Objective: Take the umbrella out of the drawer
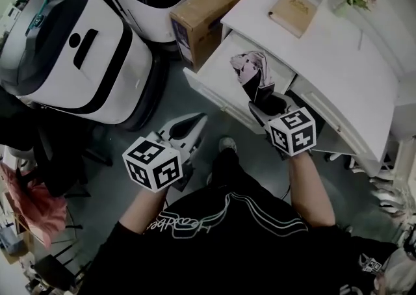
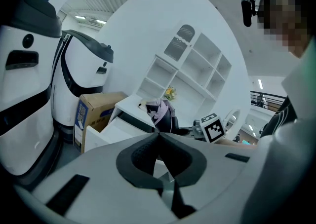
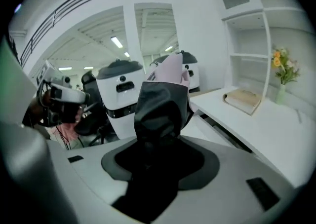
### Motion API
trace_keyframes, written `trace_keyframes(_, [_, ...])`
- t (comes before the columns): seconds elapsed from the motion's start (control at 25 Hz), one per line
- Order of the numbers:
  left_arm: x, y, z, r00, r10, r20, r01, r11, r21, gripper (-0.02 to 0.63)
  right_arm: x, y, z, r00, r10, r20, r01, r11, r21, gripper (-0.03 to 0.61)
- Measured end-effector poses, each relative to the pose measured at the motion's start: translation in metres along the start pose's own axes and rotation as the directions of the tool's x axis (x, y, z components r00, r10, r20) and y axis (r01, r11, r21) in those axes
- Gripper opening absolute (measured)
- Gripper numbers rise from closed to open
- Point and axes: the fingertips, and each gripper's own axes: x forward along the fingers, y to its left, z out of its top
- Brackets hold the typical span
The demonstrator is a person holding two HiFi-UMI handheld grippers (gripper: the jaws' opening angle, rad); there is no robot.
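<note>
The right gripper (image 1: pixel 263 102) has its two fingers squeezed tight on the short folded umbrella of pink and black cloth (image 1: pixel 250 69). It grips the dark lower end and holds the umbrella up in the air over the open white wooden drawer (image 1: pixel 214 86), with the pink end on top. The umbrella looks small and light, so one gripper can carry it. Its cloth is soft, bunchy and wrinkled, and may be a bit slippery, but there is probably a stiff rod inside. I think the best place to hold it is low down on the firm part, not on the loose pink folds, which could slide or pull out. The left gripper (image 1: pixel 198 123) has its fingers shut together with nothing in them, and it is off to the side, away from the drawer. The drawer is a flat, smooth box sticking out of the smooth white desk (image 1: pixel 325 60). A brown cardboard box (image 1: pixel 208 8) sits beside the desk.
</note>
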Motion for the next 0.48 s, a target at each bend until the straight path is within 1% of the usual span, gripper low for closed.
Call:
trace_keyframes(0.16, [-0.029, -0.025, -0.001, 1.000, -0.026, 0.008, 0.025, 0.999, 0.046, 0.017, -0.042, 0.050, 0.014, 0.989, 0.076, 0.124, -0.084, 0.995, 0.061, 0.213])
trace_keyframes(0.24, [-0.044, -0.033, -0.001, 1.000, -0.028, 0.007, 0.027, 0.997, 0.079, 0.017, -0.062, 0.071, 0.019, 0.979, 0.102, 0.176, -0.116, 0.991, 0.067, 0.212])
trace_keyframes(0.32, [-0.057, -0.040, 0.003, 0.999, -0.030, 0.022, 0.027, 0.995, 0.095, 0.017, -0.081, 0.090, 0.024, 0.967, 0.121, 0.223, -0.137, 0.989, 0.059, 0.213])
trace_keyframes(0.48, [-0.077, -0.056, 0.008, 0.997, -0.058, 0.057, 0.053, 0.994, 0.097, 0.017, -0.109, 0.121, 0.029, 0.949, 0.164, 0.267, -0.185, 0.981, 0.054, 0.213])
